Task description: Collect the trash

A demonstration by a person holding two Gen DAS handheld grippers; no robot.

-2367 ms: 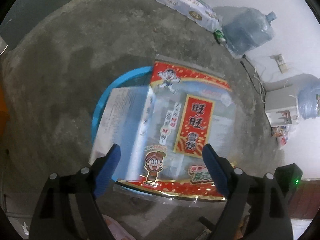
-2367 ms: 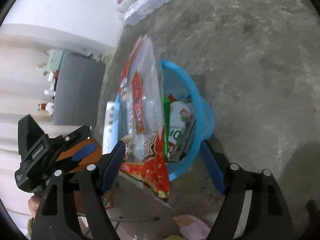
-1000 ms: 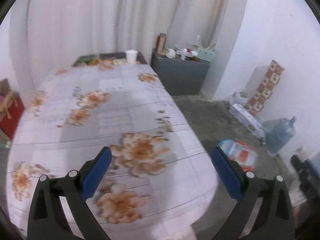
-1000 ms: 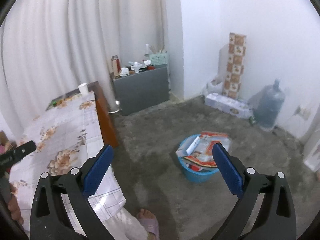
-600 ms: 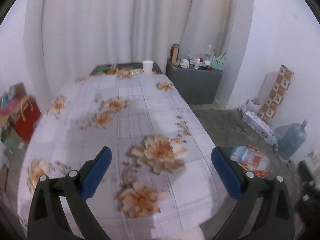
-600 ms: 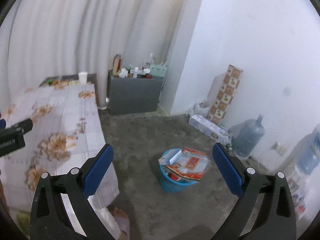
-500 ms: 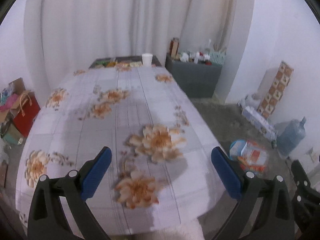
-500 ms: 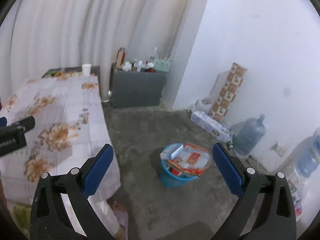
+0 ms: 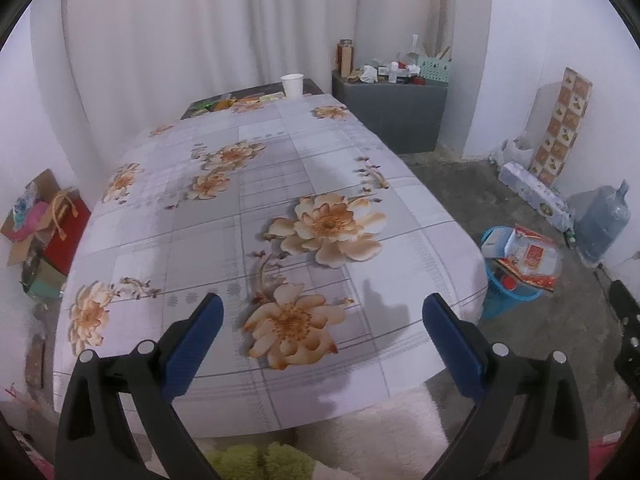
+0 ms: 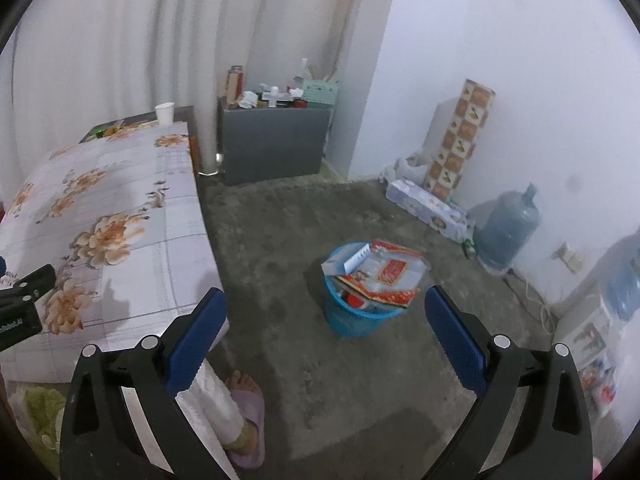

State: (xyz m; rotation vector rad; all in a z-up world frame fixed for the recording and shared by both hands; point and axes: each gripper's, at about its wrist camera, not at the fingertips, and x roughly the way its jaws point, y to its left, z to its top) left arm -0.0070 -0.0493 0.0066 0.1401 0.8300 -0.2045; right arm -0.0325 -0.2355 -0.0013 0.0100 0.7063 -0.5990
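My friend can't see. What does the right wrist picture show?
A blue bin stuffed with snack wrappers stands on a grey floor, seen between the open right gripper. A table with a flowered cloth is at the left, and a water jug is by the wall.

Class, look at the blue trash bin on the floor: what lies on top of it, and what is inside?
A red-and-clear snack bag and a white box lie across the blue trash bin. Red scraps show beneath; anything deeper is covered.
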